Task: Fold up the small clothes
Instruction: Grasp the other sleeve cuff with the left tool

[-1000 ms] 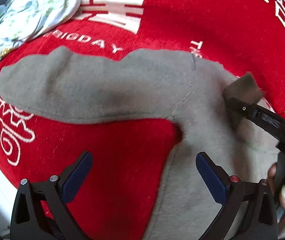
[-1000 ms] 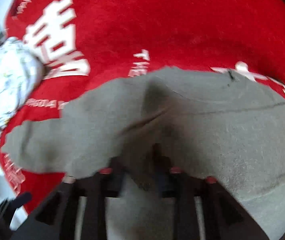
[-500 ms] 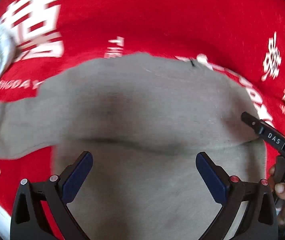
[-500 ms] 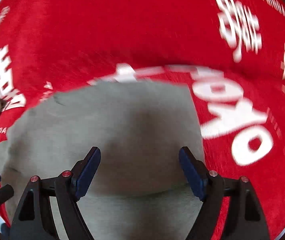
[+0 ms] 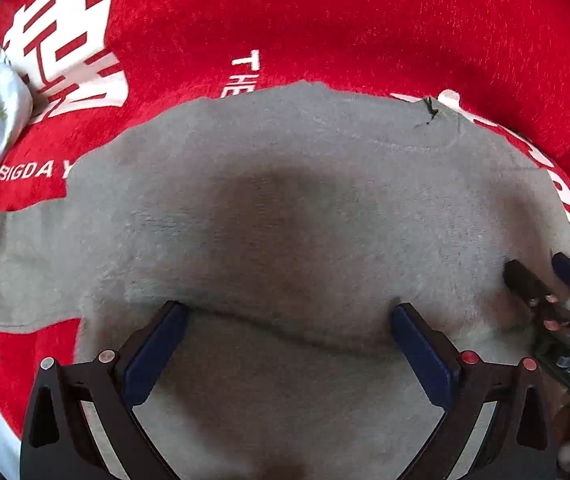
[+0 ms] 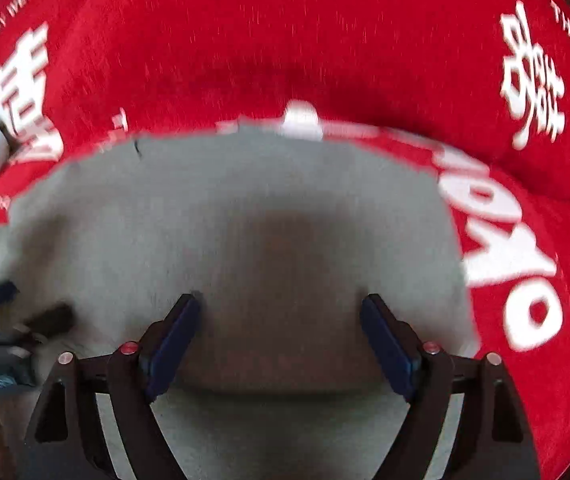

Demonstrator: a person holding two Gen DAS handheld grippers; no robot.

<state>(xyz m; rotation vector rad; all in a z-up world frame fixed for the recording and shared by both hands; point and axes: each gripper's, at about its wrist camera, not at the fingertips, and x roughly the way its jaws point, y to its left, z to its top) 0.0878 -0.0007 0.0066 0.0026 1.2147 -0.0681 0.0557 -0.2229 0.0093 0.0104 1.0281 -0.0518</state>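
Both grippers over grey top (image 5: 285, 208), holding nothing.
Left gripper (image 5: 287, 322) and right gripper (image 6: 281, 312) both wide open above its fold; red cloth (image 5: 325, 20) underneath.

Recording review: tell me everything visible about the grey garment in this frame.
The grey garment is a soft, fleecy-looking knit top lying flat on the red printed cloth. One sleeve stretches out to the left; a fold edge crosses it near the bottom, one layer over another. A small dark thread mark sits near its far edge. The left gripper and right gripper are over it, jaws open, holding nothing.
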